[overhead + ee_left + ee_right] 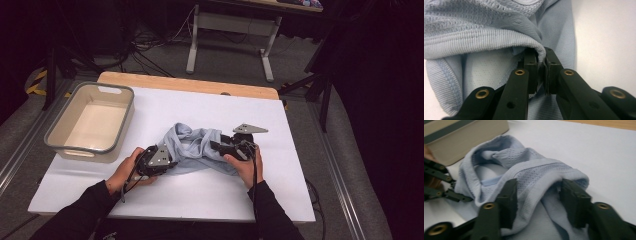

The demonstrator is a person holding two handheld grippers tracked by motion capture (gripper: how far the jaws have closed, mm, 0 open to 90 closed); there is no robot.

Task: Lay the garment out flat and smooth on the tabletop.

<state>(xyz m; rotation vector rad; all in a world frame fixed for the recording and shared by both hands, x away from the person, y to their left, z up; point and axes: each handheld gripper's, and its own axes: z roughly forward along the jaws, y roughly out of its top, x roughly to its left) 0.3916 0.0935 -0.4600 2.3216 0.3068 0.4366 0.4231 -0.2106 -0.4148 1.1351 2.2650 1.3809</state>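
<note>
A light blue knit garment (192,145) lies crumpled in the middle of the white table (200,195). My left gripper (173,162) is at its left side, shut on the ribbed hem (499,40), which is pinched between the pads (541,60). My right gripper (216,145) comes in from the right side of the cloth. In the right gripper view its jaws (537,192) stand apart with a bunched ribbed fold of the garment (531,167) between them, loose and not squeezed. The left gripper (454,191) also shows there at the cloth's far edge.
A beige bin with a grey rim (90,148) stands empty at the table's left, close to the left hand; its wall (466,137) is just behind the cloth. A wooden strip (190,83) runs along the table's far edge. A desk frame stands beyond.
</note>
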